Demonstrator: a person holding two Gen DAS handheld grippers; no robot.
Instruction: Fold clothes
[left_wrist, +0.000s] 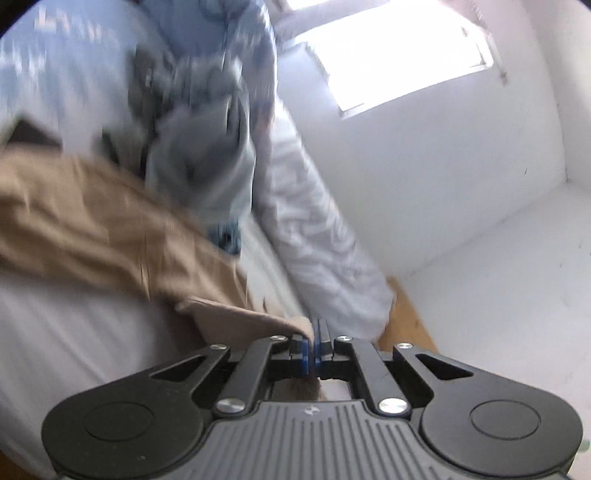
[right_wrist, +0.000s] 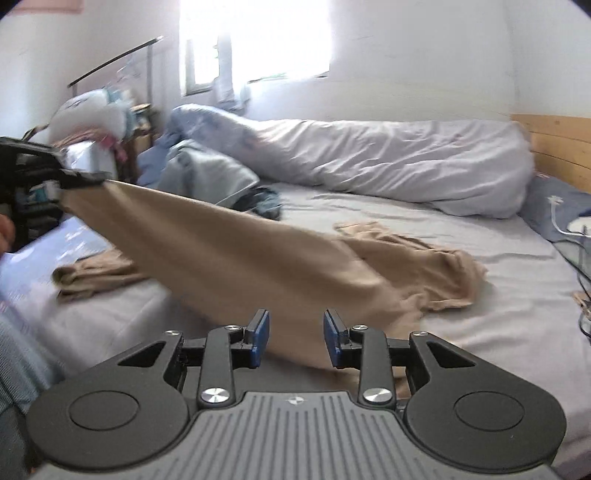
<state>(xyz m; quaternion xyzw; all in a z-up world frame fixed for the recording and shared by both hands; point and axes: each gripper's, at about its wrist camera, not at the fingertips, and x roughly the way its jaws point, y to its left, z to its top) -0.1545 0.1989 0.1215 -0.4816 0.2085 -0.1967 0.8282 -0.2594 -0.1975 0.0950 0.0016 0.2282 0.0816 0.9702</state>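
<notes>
The left tongs (left_wrist: 314, 341) pinch only the trousers' (right_wrist: 258, 258) corner while the right tongs (right_wrist: 295, 341), half open and empty, sit at 6 o'clock, so the cloth may slip onto the bed (right_wrist: 498, 295).

Grey bedsheet (right_wrist: 461, 306) spread over bed. Long rolled duvet (right_wrist: 388, 162) laid along bed's far edge, against white wall. Wooden headboard (right_wrist: 554, 147) seen at bed's far right corner. Dark blue pillow (right_wrist: 554, 206) placed at right edge, white cable (right_wrist: 557, 221) draped across it. Bright window (right_wrist: 255, 40) set in far wall. Metal rail (right_wrist: 114, 59) and cluttered pile seen beyond bed's far left corner, blurred.
</notes>
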